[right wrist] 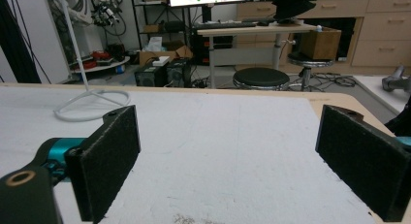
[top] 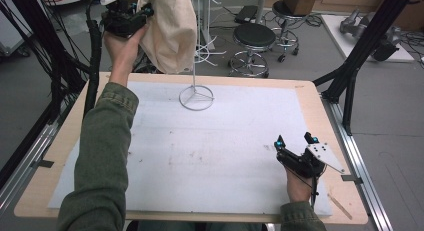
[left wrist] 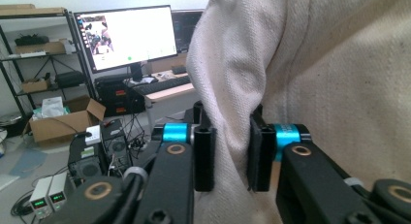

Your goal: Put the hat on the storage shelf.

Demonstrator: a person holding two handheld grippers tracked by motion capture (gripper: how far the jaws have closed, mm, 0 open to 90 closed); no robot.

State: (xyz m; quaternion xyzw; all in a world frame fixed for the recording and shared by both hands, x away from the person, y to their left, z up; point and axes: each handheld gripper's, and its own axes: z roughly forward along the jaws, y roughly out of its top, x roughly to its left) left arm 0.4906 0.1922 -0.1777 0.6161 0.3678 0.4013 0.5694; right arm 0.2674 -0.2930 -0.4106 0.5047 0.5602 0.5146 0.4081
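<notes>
Item: my left gripper (left wrist: 231,151) clamped on hanging cream canvas cloth (top: 170,28); right gripper (top: 297,143) apart, idle. Risk: tugging tips white wire stand (top: 196,97).

Person wearing olive-green sleeves (top: 102,151); each hand-held gripper (top: 298,143) showing black jaws, teal fittings, brass screws, trailing cable.
</notes>
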